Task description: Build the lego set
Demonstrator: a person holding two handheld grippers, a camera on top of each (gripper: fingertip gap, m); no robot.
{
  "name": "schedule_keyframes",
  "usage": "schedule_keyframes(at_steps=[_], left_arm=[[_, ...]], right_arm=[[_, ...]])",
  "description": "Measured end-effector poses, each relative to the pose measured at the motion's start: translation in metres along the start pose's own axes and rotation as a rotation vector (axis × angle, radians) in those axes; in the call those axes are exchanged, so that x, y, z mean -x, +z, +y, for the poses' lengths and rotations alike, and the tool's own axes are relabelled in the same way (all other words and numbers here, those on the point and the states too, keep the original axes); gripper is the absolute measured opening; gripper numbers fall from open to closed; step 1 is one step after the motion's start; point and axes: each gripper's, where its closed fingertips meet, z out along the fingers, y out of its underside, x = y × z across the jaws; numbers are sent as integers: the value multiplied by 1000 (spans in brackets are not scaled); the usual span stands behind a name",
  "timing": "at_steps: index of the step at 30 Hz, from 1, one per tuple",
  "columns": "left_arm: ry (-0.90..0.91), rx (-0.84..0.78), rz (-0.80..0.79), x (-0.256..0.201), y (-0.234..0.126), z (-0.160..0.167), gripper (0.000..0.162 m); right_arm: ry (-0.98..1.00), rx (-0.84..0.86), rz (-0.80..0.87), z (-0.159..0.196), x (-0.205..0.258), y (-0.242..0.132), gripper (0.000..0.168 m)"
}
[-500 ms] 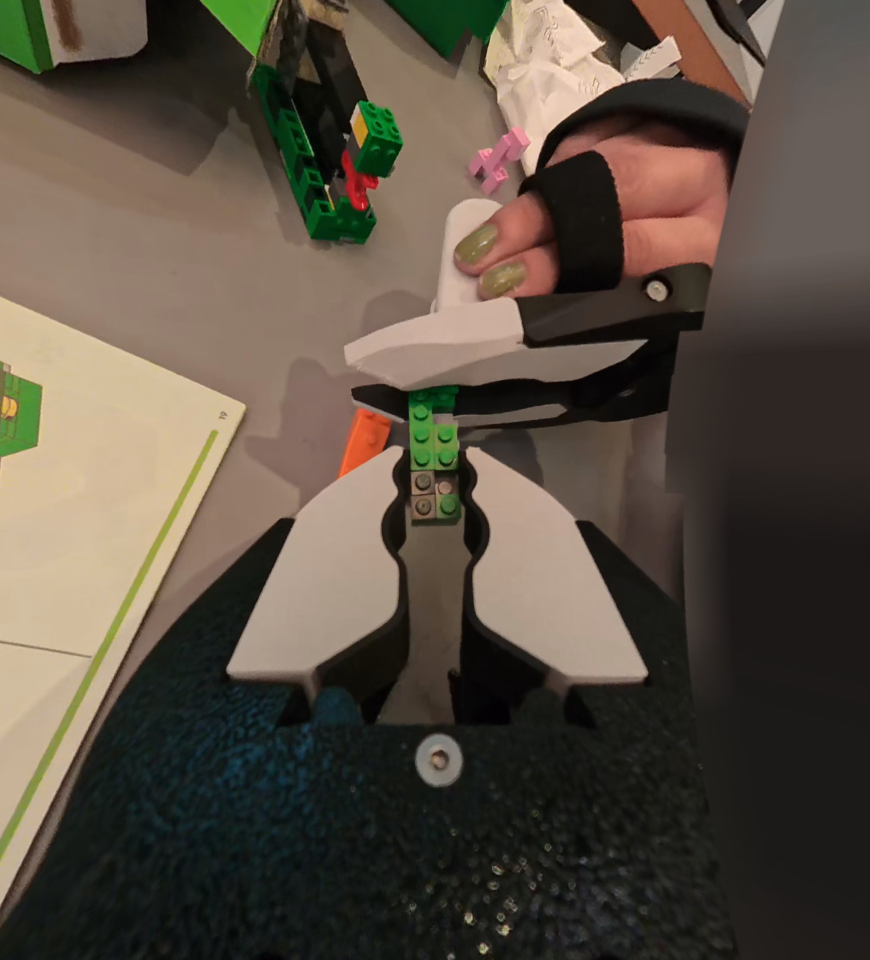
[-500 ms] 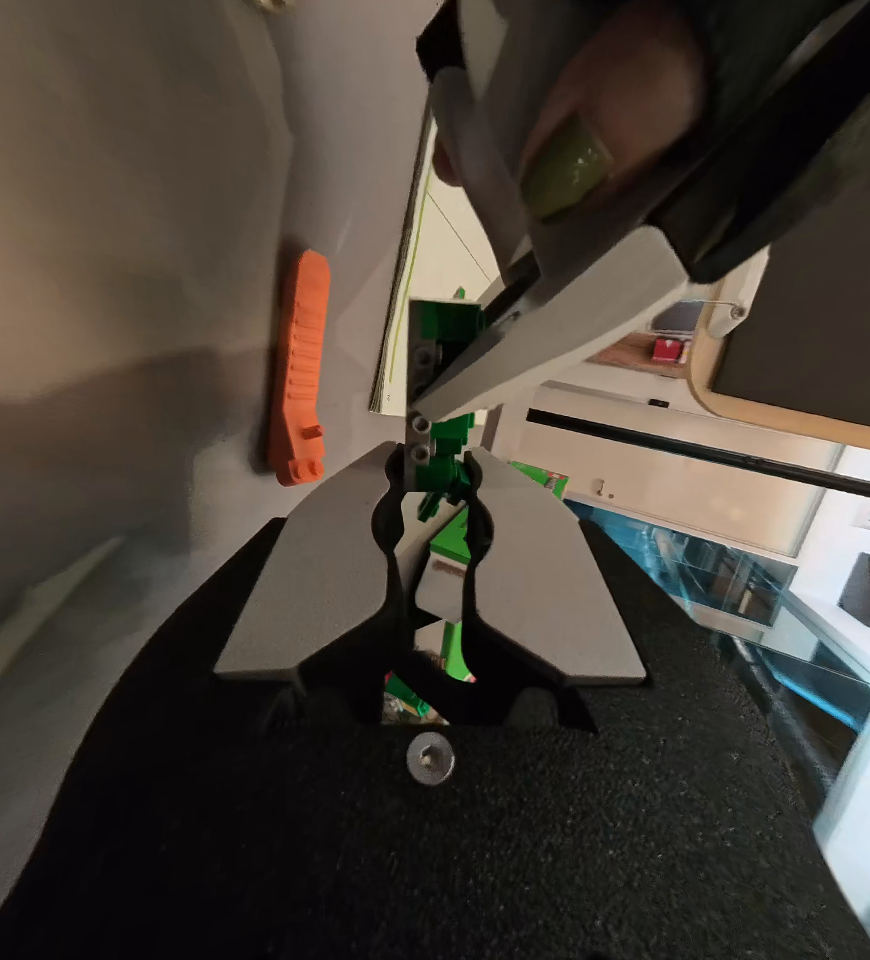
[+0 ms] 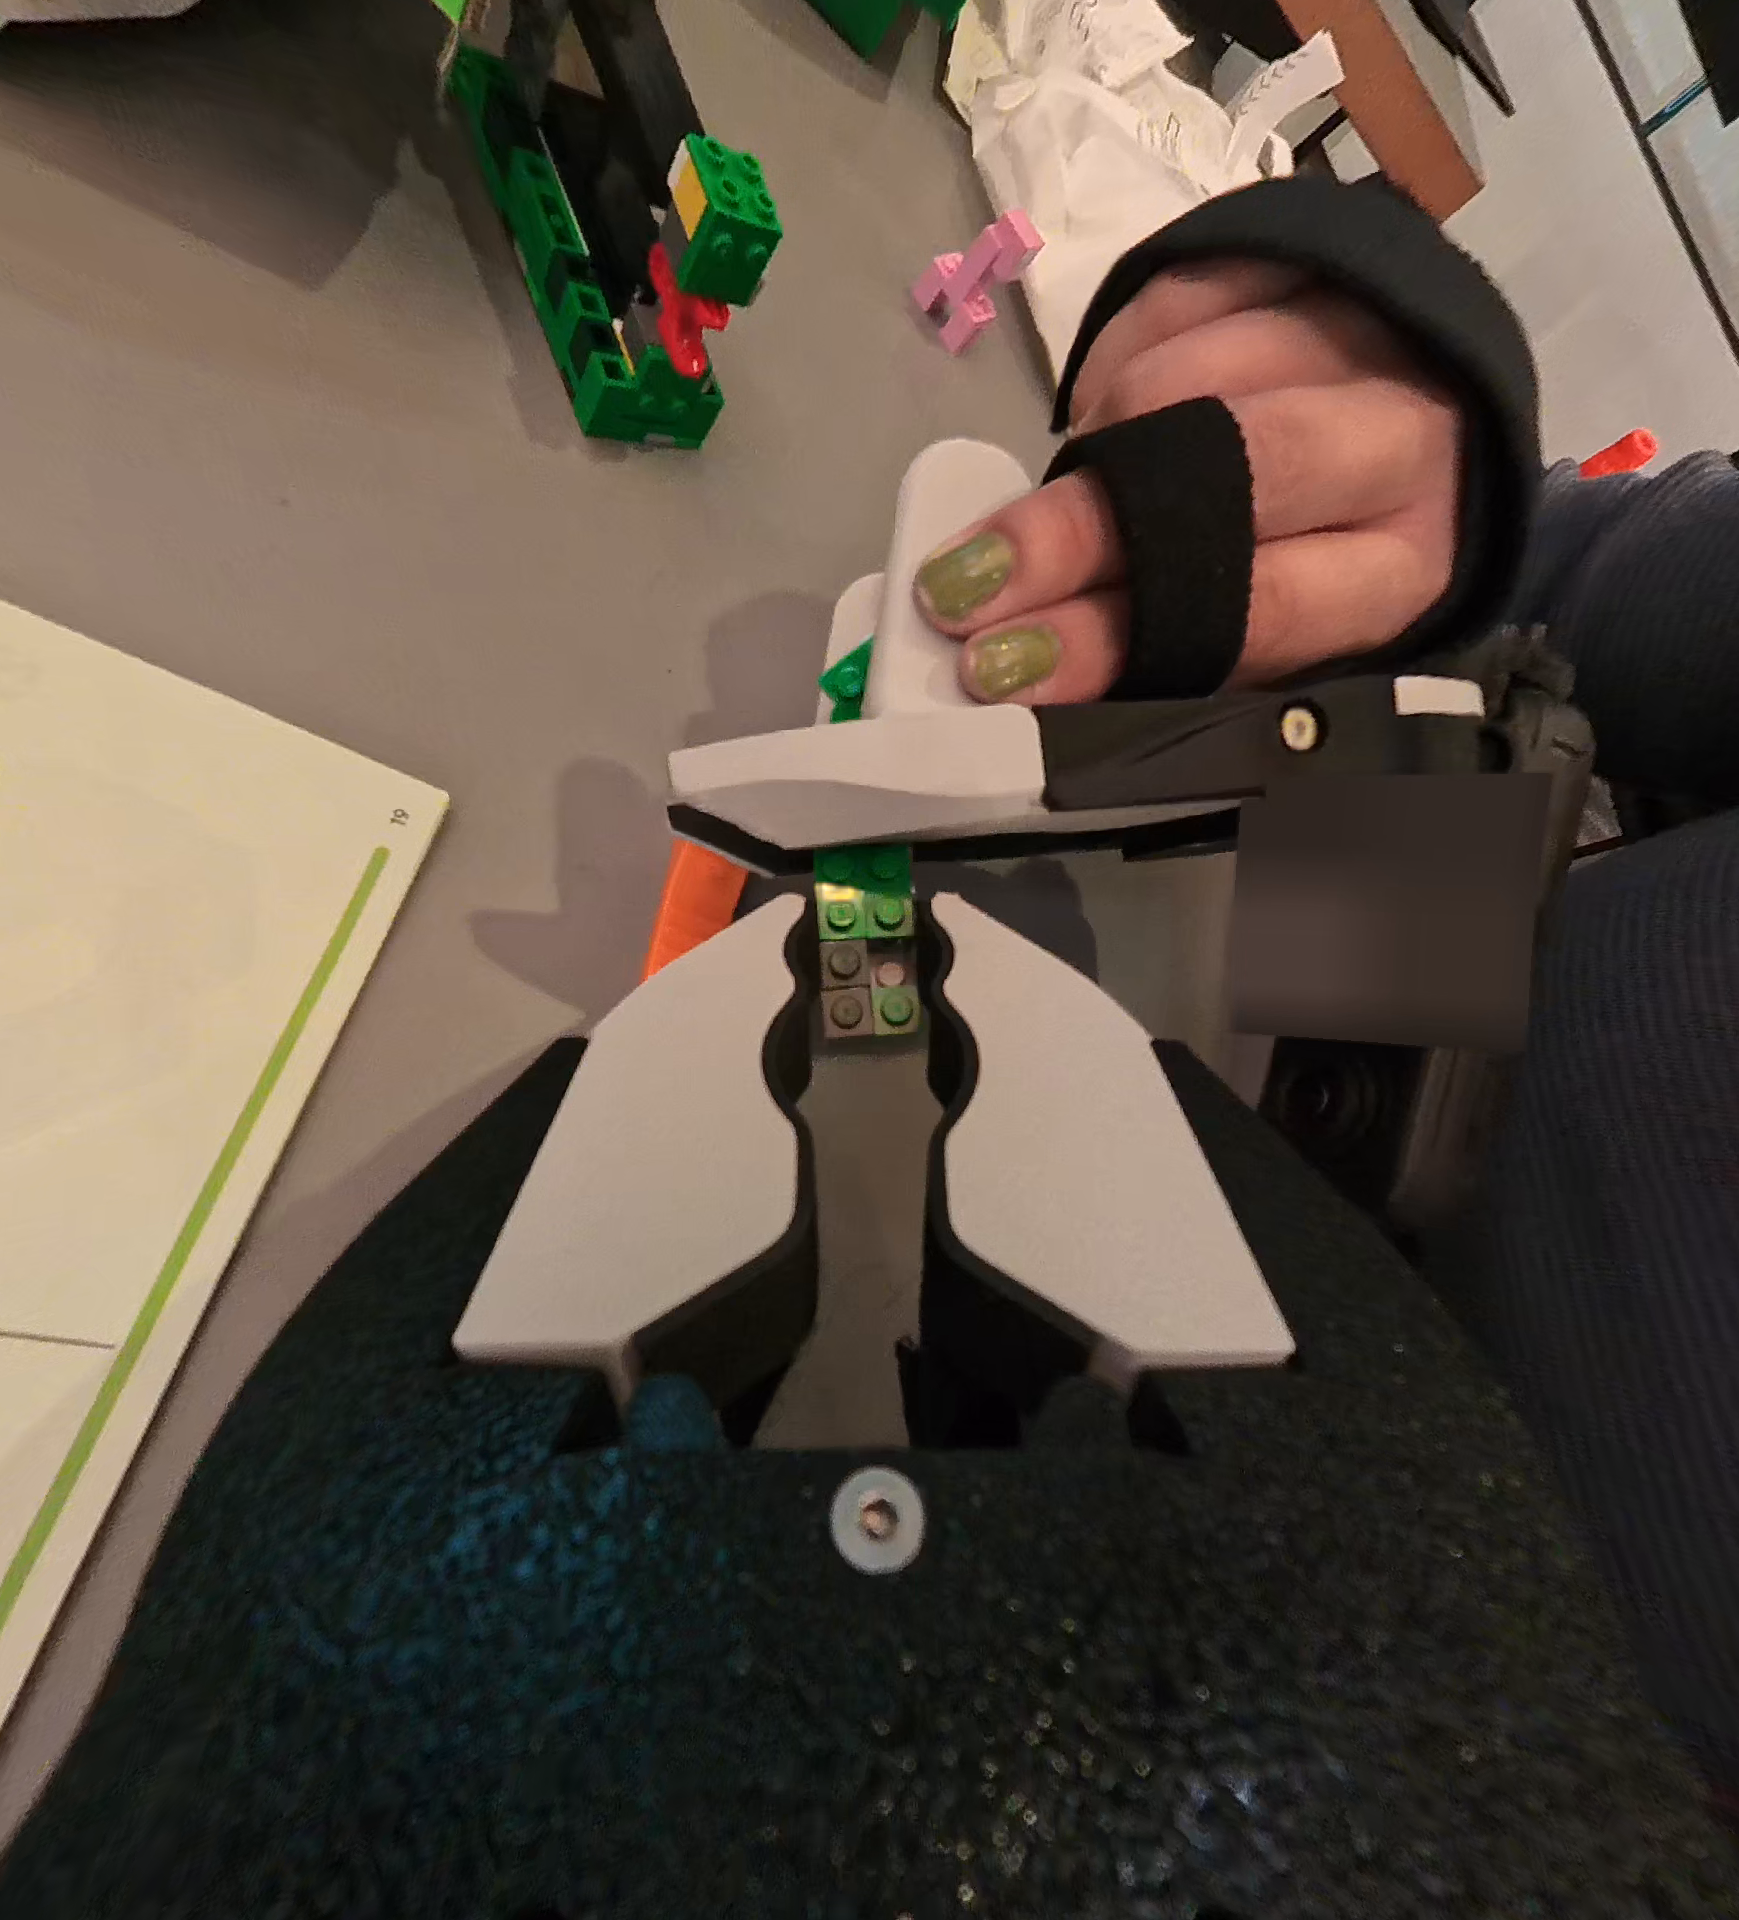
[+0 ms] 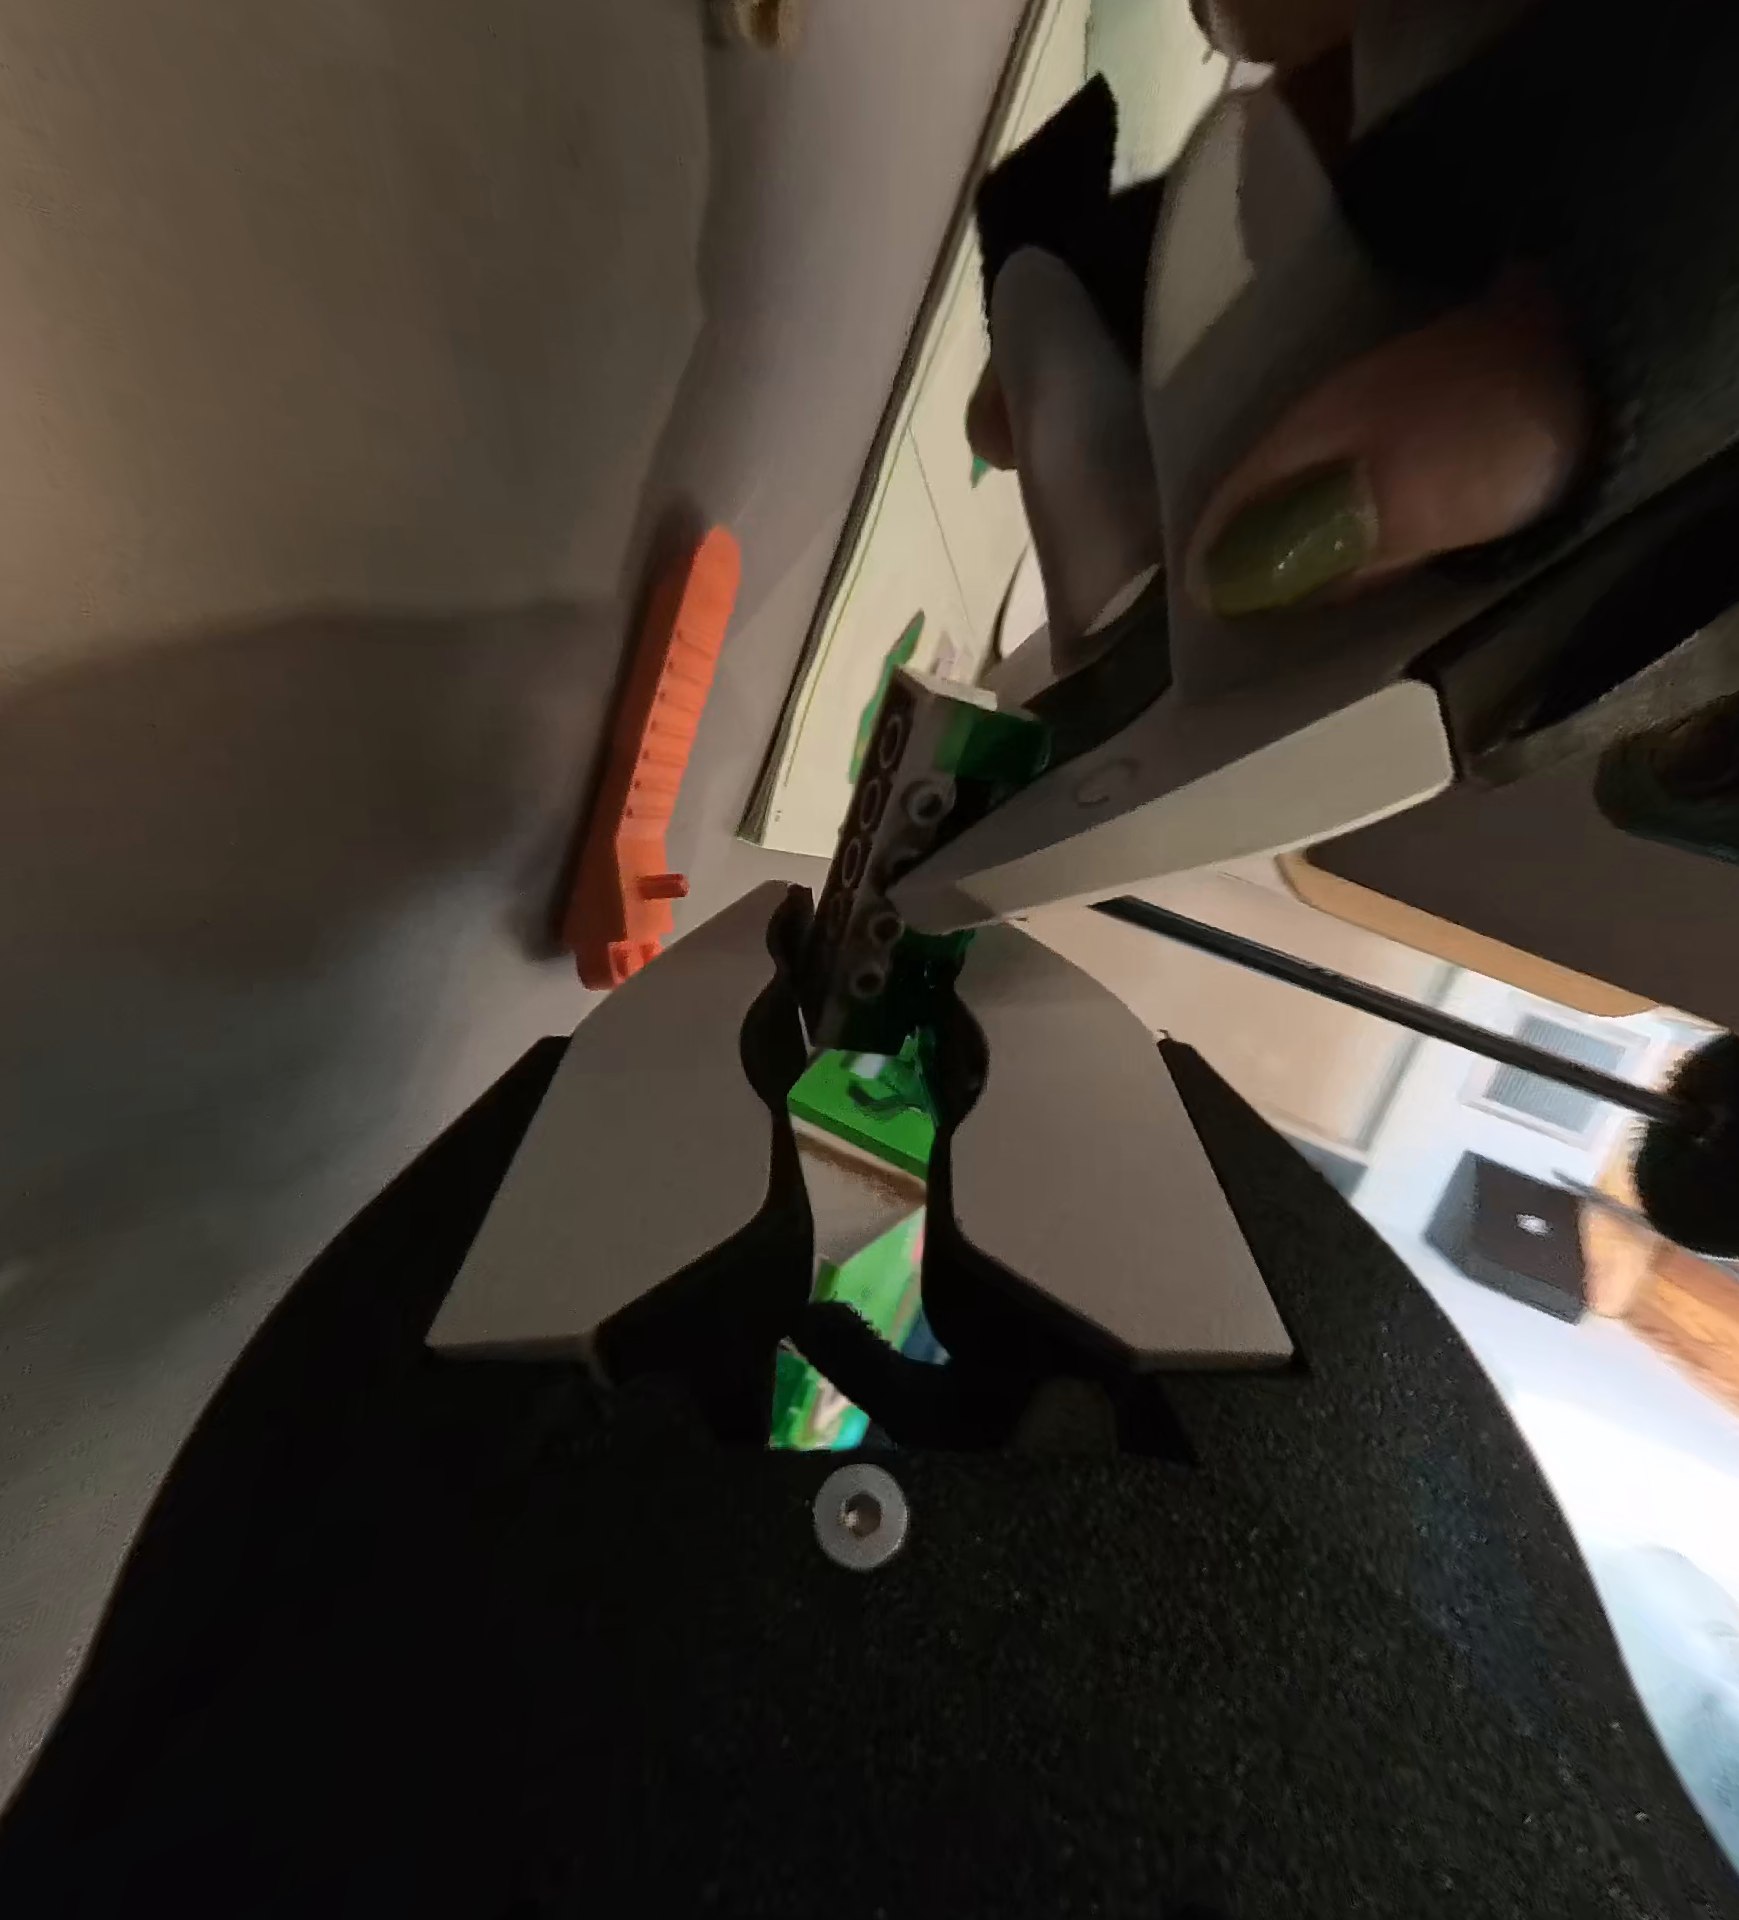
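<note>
Now lego piece [image 3: 870, 971] between left jaws, far end in right jaws.

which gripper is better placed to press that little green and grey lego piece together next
Right, probably. The left gripper is shut on the small lego assembly, bracing it, while the right gripper crosses its far end, shut on the green bricks there, so it is placed to push. The joint itself is hidden.
</note>
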Motion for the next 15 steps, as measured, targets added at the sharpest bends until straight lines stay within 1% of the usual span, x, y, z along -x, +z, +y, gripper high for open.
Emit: schedule_keyframes(at_steps=[4, 5, 7, 8, 12, 13, 15], left_arm=[[14, -26, 3, 0, 0, -3, 17], [35, -42, 10, -2, -1, -7, 20], [105, -61, -21, -5, -4, -13, 41], [167, -53, -79, -2, -5, -15, 48], [538, -42, -359, 8, -15, -29, 50], [620, -28, -412, 8, -15, -30, 50], [745, -11, -448, 3, -11, -31, 51]], right_arm=[[131, 3, -53, 4, 1, 2, 20], [190, -8, -69, 6, 1, 2, 19], [289, -19, -101, 12, -1, 3, 19], [317, -20, -104, 16, -3, 4, 19], [419, -75, -162, 18, -3, 1, 19], [444, -92, -173, 17, -4, 0, 19], [490, -132, -206, 13, -4, -2, 19]])
